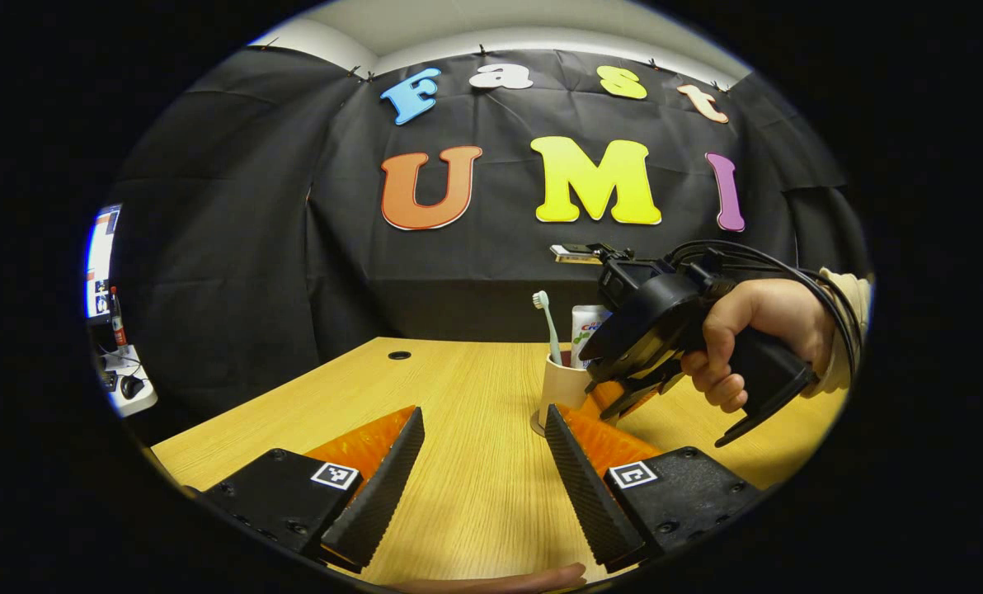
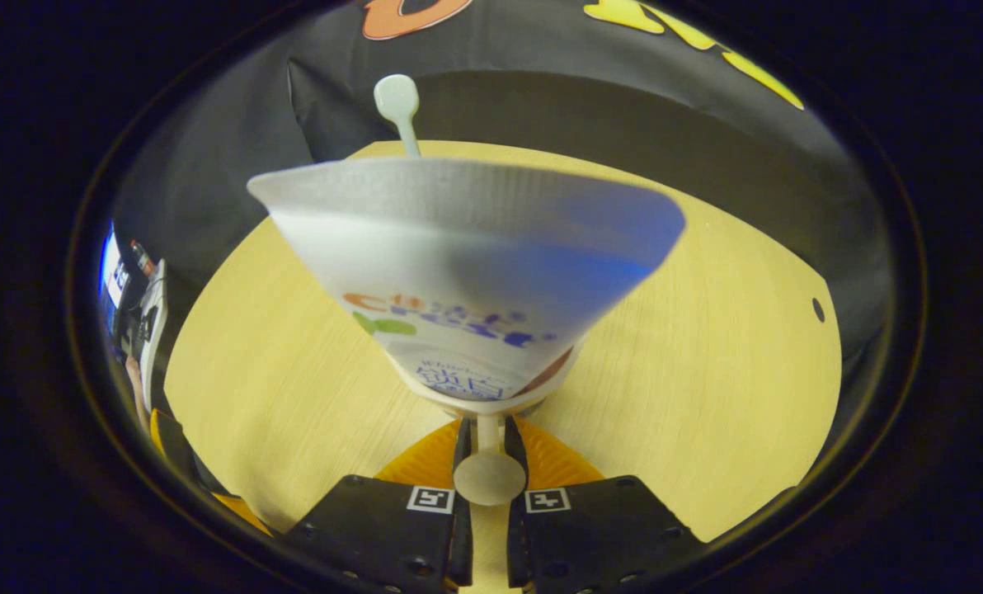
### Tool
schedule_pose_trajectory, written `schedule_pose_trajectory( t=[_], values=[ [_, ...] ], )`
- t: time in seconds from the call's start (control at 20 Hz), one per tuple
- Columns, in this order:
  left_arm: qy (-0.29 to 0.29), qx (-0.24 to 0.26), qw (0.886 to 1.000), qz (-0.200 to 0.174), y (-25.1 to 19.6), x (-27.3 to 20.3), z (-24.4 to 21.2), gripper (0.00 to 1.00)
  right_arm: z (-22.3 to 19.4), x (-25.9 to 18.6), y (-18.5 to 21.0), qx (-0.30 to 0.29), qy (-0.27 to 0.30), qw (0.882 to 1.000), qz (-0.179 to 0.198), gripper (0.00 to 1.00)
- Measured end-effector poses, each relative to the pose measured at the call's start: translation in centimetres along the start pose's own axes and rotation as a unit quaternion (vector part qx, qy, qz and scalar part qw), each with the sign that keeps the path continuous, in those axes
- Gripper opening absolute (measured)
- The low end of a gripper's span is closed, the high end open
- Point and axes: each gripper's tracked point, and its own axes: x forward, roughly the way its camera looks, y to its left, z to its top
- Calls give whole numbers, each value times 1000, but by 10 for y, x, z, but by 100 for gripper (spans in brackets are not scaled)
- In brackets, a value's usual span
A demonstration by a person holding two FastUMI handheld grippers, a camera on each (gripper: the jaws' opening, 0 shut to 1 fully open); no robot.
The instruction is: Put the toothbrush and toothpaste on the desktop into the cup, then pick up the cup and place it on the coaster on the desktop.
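Black cloth hangs behind a pale wooden desk [image 1: 458, 388], which has a small round hole [image 1: 399, 355] near its far edge. Well left of the cup, past the desk's edge, a cluttered side table [image 1: 124, 375] shows. The left gripper [image 1: 483, 462] hovers low over the desk just in front of the cup, its fingers spread wide and holding nothing. The cup [image 1: 563, 385] stands upright on a round coaster [image 1: 537, 426]. Inside it, the toothbrush [image 1: 547, 323] rises head-up on the left and the toothpaste [image 1: 587, 323] stands to its right. Right of the cup, a hand [image 1: 743, 338] holds the right gripper [image 2: 489, 462], whose fingers are clenched on the cup's handle [image 2: 489, 477].
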Motion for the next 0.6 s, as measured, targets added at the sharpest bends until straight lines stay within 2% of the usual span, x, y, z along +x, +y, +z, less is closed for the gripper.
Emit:
schedule_pose_trajectory(
  t=[0.15,0.2,0.25,0.3,0.6],
  values=[
    [3,-3,1000,-4,-1,-1,-3,94,-2,-4,8,8,-2,1000,-8,17],
    [5,-3,1000,-3,-1,-1,-4,94,-3,-3,6,1,-7,1000,-10,20],
    [6,-3,1000,-3,-2,-2,-4,94,-4,1,5,-6,-10,1000,-11,18],
    [7,-4,1000,-4,-3,-2,-3,94,-4,1,4,-8,-12,1000,-11,19],
    [15,-6,1000,-5,-8,-2,-5,94,-7,-4,9,16,-22,1000,13,23]
  ],
)
